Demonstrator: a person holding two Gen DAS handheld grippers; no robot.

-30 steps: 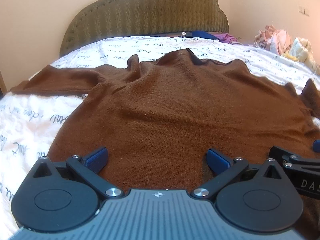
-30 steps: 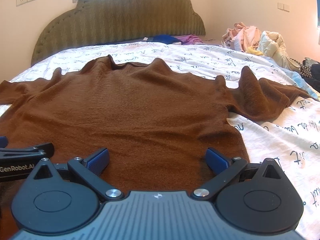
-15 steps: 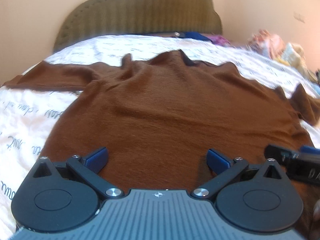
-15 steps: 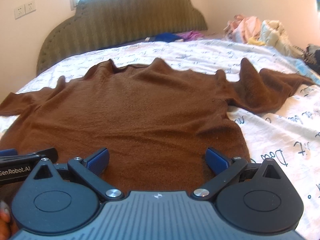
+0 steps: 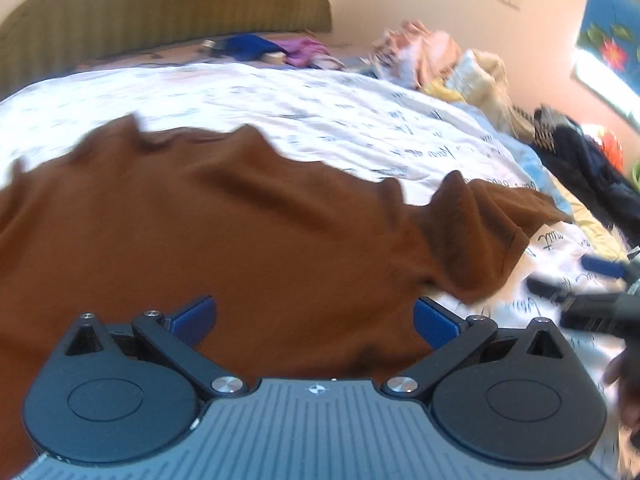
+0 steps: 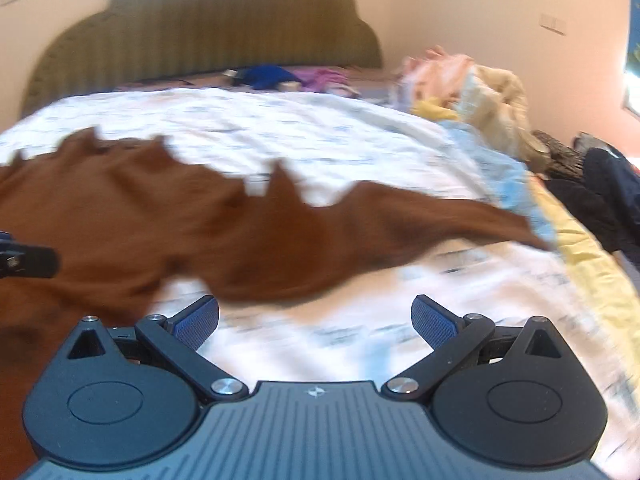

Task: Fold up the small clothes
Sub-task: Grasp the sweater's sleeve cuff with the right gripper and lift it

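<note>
White printed bedspread [image 5: 320, 92] bore the brown sweater [image 5: 224, 232], spread flat, one sleeve [image 6: 420, 216] extended. Left gripper [image 5: 315, 316] over its body and right gripper [image 6: 316, 318] beside the sleeve stood wide open, empty.

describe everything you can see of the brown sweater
The sweater is plain brown knit, spread flat and front-up on the white printed bedsheet, neckline towards the headboard. Its right sleeve stretches out sideways, rumpled near the shoulder. Both tongs are open and neither grips it. Motion blur hides finer detail.
</note>
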